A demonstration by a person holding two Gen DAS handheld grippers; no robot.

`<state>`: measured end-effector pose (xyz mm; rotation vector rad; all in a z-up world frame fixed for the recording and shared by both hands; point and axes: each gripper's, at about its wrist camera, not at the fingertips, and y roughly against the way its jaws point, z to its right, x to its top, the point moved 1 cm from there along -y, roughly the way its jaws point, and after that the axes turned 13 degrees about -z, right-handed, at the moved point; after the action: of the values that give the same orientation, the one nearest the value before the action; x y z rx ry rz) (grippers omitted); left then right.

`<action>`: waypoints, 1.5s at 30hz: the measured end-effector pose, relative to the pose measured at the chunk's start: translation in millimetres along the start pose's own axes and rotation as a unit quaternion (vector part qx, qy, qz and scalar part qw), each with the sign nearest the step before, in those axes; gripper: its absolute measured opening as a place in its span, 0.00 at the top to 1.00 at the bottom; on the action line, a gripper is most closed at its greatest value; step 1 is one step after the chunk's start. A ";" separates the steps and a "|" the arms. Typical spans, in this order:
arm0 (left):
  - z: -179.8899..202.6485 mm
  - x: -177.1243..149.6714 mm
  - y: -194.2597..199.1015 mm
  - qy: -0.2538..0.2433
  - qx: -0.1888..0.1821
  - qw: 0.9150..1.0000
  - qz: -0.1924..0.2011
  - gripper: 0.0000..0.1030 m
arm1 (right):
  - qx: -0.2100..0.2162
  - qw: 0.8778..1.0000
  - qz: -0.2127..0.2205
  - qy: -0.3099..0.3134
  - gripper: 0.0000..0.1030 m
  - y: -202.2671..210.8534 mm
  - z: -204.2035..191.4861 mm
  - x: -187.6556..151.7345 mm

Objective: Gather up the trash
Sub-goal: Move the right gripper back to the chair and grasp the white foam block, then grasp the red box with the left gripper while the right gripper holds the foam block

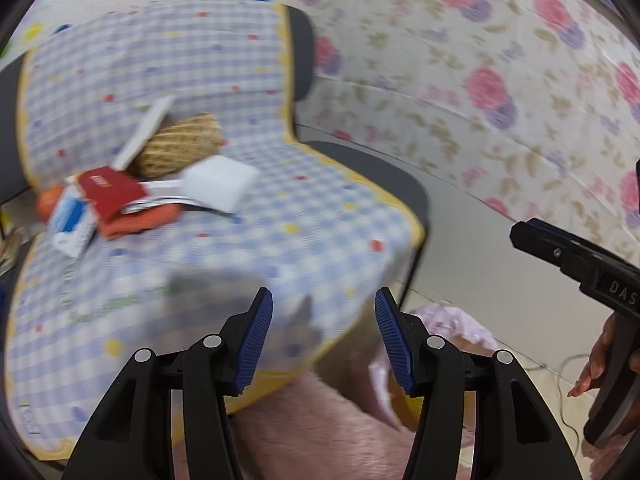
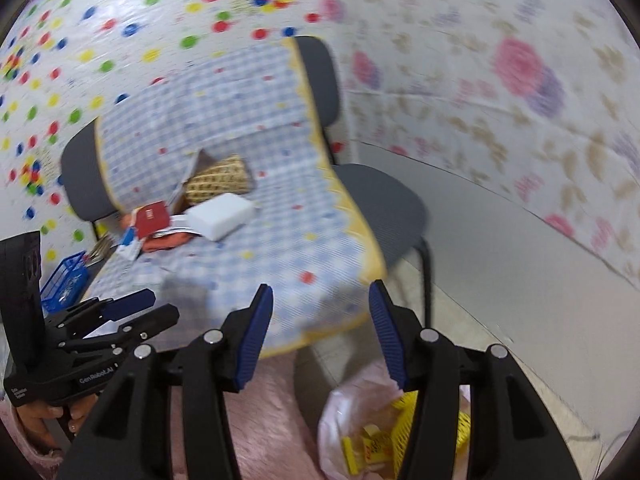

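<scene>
While both hand-held grippers, left (image 1: pixel 324 336) and right (image 2: pixel 320 332), are held released, the white foam block (image 1: pixel 220 182) near the chair's (image 2: pixel 384 200) back edge is judged light, soft, best pinched across its short sides.

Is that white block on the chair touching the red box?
Cannot tell. In both wrist views the white block lies close beside the red box, but blur and papers between them hide any contact or gap.
</scene>
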<state>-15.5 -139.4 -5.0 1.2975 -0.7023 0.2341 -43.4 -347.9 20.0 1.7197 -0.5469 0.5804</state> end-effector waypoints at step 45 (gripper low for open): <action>-187.8 38.8 -3.3 0.185 0.098 0.978 0.006 0.37 | 0.063 0.992 -0.035 0.102 0.67 -154.4 -99.1 91.6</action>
<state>80.7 26.5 -3.2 1.3874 -0.3740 0.5508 115.7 -223.9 -16.8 1.7665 -0.3103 0.7437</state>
